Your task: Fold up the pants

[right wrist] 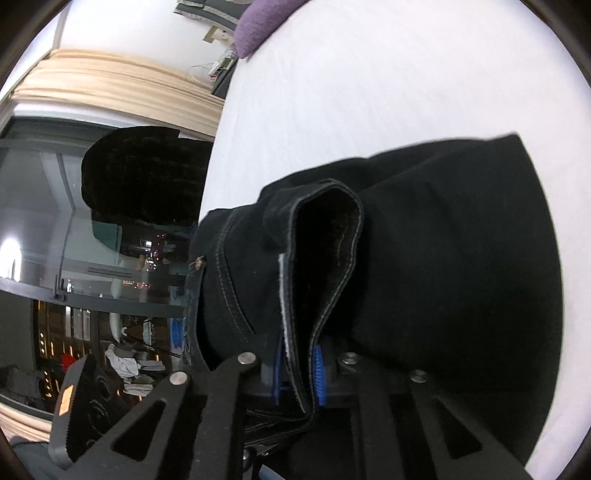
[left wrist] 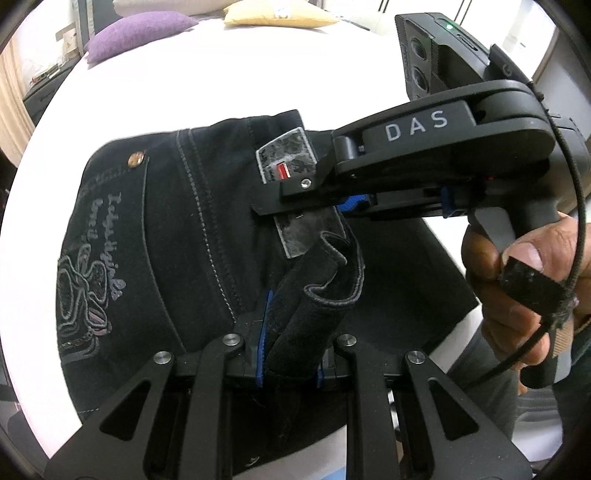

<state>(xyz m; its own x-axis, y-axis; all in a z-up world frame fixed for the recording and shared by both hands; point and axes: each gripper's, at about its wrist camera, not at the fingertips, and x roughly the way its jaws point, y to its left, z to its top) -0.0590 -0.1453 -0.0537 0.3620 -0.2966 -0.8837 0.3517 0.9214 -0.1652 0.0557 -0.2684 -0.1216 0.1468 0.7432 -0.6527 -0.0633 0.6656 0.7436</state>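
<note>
The black pants (left wrist: 155,229) lie bunched on the white bed (left wrist: 229,74), waistband end nearest the person, well short of the purple pillow (left wrist: 136,33). They look like soft, fairly heavy denim that will sag between holds, so the thick stitched waistband is the sensible place to grab. The left gripper (left wrist: 291,362) is clamped on a fold of that band; the right gripper (right wrist: 299,373) pinches the band beside it. The legs and the hems are out of sight.
</note>
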